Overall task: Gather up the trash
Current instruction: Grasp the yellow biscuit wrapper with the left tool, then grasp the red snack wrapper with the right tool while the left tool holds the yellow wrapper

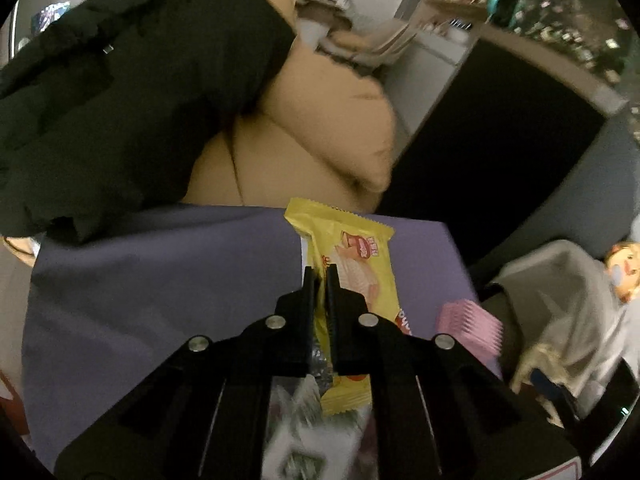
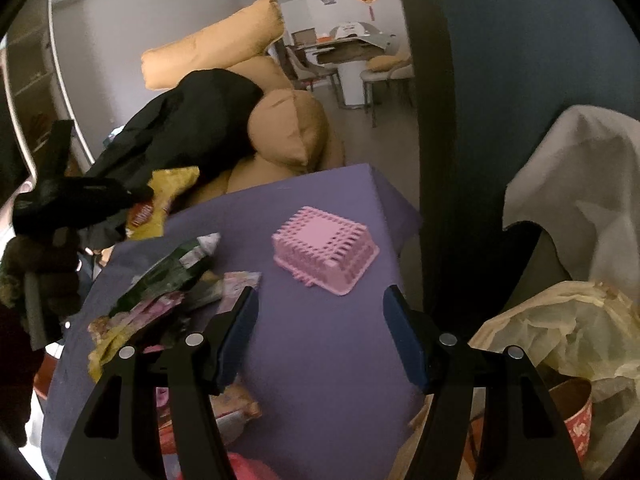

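Note:
My left gripper [image 1: 321, 276] is shut on a yellow wafer wrapper [image 1: 352, 256] and holds it above the purple table [image 1: 160, 280]. In the right wrist view the left gripper [image 2: 132, 196] shows at the far left with the yellow wrapper [image 2: 168, 196] in it. My right gripper [image 2: 320, 300] is open and empty above the purple table [image 2: 320, 340]. A pile of crumpled wrappers [image 2: 168, 292] lies on the table left of it. More wrappers [image 2: 236, 404] lie under its left finger. A trash bag [image 2: 560, 332] is at the right.
An upturned pink basket [image 2: 326, 250] sits mid-table; it also shows in the left wrist view [image 1: 472, 324]. A tan sofa [image 2: 280, 128] with a black jacket [image 2: 192, 120] stands behind the table. A dark pillar [image 2: 434, 120] rises on the right. A red-patterned bin [image 2: 576, 420] holds the bag.

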Demonstrator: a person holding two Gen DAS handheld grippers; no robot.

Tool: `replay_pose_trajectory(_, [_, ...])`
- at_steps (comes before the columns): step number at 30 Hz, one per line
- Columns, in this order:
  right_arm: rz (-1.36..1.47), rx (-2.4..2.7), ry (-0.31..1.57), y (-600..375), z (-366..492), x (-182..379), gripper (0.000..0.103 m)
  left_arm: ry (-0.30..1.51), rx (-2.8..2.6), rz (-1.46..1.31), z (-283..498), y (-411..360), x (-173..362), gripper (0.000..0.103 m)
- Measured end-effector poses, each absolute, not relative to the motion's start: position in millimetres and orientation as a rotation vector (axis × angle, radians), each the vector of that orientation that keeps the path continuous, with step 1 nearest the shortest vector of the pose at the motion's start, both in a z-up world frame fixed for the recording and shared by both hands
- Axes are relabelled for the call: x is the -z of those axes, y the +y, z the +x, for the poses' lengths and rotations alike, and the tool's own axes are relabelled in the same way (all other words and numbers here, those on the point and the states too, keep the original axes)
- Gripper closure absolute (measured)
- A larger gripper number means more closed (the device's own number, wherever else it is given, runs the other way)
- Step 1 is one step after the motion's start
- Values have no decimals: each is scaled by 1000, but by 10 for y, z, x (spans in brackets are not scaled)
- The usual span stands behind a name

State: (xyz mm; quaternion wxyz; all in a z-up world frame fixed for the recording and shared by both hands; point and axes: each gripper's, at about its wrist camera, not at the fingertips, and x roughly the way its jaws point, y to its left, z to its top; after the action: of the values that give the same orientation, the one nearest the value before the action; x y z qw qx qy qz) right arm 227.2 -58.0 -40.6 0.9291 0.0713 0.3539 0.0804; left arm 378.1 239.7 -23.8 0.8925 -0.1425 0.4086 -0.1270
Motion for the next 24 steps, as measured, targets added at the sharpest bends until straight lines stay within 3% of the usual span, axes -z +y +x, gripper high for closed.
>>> replay_pose_trajectory(16, [-83,-276,858,51,1939,520,42,816,287,-306,2014,2578,500,97])
replay_pose_trajectory(21, [95,-279,917,-185,1916,709,42,800,268,-324,1755,2591,628,97])
replay_pose_trajectory(23, [181,-303,945,-252,1934,770,46,800,264,-320,1687,2548,672,97])
replay_pose_trajectory(24, [204,-328,952,-257,1938,789,60,802,266,-324,1659,2530,687,97])
